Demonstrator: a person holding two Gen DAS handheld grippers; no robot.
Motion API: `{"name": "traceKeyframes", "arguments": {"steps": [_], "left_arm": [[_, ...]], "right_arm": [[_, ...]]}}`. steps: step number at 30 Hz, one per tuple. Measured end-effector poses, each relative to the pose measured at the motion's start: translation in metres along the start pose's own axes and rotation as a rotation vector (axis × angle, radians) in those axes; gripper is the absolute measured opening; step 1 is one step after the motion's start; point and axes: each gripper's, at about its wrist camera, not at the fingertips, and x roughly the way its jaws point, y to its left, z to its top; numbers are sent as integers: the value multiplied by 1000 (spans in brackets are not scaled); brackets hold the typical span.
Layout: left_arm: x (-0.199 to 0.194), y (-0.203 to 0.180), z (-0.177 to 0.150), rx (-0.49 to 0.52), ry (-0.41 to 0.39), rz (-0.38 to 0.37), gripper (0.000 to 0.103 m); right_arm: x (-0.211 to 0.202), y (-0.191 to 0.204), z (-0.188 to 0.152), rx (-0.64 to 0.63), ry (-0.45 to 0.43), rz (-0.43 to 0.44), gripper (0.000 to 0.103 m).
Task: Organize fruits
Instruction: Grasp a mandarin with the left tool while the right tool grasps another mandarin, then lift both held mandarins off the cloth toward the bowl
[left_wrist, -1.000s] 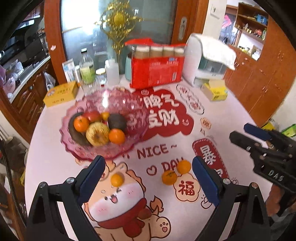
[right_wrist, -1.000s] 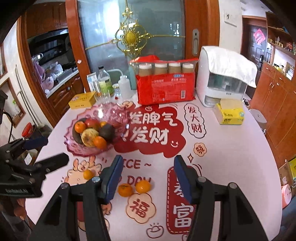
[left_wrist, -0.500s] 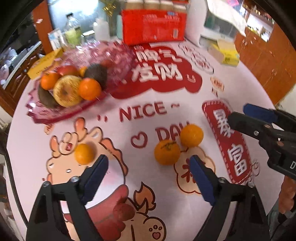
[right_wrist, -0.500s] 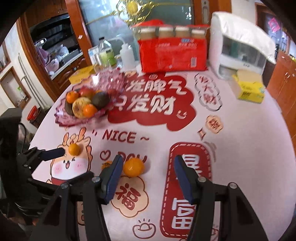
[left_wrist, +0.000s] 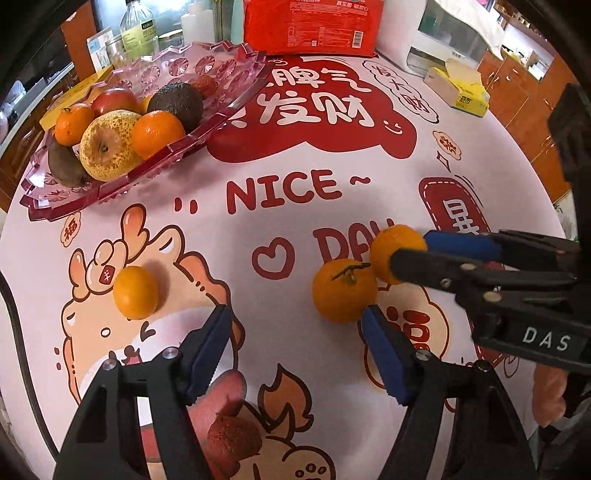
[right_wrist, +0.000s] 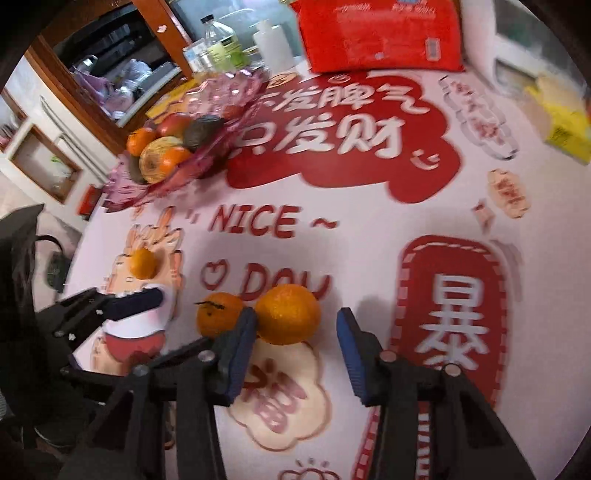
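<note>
Three oranges lie loose on the printed tablecloth. My right gripper (right_wrist: 295, 326) is low over the right-hand orange (right_wrist: 288, 314), which sits between its blue pads. The jaws are closing, with a gap still showing at the right pad. My left gripper (left_wrist: 295, 319) is open and closing too. The stemmed orange (left_wrist: 344, 290) lies just past its right fingertip and is not gripped. A small orange (left_wrist: 136, 292) rests further left, outside the left finger. The pink glass fruit dish (left_wrist: 236, 92) at the back left holds oranges, a pear, an avocado and an apple.
Along the far edge of the table stand a red package (left_wrist: 310, 22), bottles (left_wrist: 138, 26), a white appliance (left_wrist: 443, 40) and a yellow tissue box (left_wrist: 461, 92). A hand (left_wrist: 550, 391) holds the right gripper. Wooden cabinets surround the round table.
Both grippers have come down close to the tablecloth and their jaws have narrowed. The right gripper now straddles the right-hand orange. The left gripper has come up beside the stemmed orange.
</note>
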Motion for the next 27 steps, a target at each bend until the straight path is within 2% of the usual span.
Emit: {"name": "traceKeyframes", "arguments": {"steps": [6, 13, 16, 18, 19, 21, 27], "left_arm": [[3, -1, 2, -11, 8, -14, 72], [11, -9, 10, -14, 20, -42, 71], [16, -13, 13, -17, 33, -67, 64], [21, -17, 15, -23, 48, -88, 52], [24, -19, 16, -23, 59, -93, 50], [26, -23, 18, -12, 52, -74, 39], [25, -21, 17, -40, 54, -75, 37]], "right_arm": [[6, 4, 1, -34, 24, 38, 39], [-6, -14, -5, 3, -1, -13, 38], [-12, -26, -9, 39, -10, -20, 38], [-15, -32, -12, 56, -13, -22, 38], [-15, -33, -12, 61, -12, -20, 38], [-17, -35, -13, 65, -14, -29, 38], [-22, -35, -17, 58, -22, -49, 38]]}}
